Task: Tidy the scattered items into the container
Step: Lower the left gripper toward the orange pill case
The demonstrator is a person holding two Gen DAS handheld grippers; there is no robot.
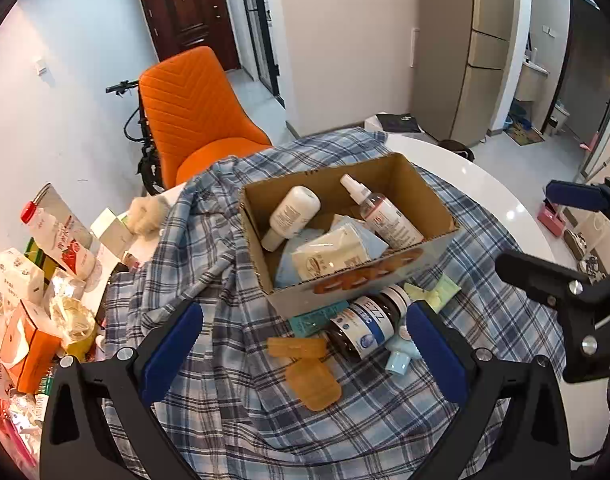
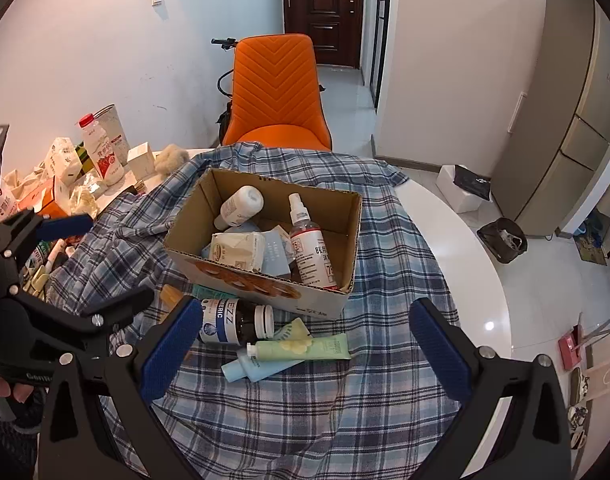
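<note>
The cardboard box (image 2: 265, 280) stands on the plaid cloth (image 2: 345, 420) on the round white table (image 2: 473, 280). Inside it lie a white bottle (image 2: 241, 206), a spray bottle (image 2: 309, 240) and a pale packet (image 2: 237, 250). Just in front of the box lie a dark pill bottle (image 2: 237, 322), a green tube (image 2: 301, 350), a light blue tube (image 2: 253, 368) and two orange pieces (image 1: 305, 368). The left gripper (image 1: 305, 354) and the right gripper (image 2: 305, 354) both hang above these items, spread wide and holding nothing. An orange chair (image 2: 277, 96) stands behind the table
</note>
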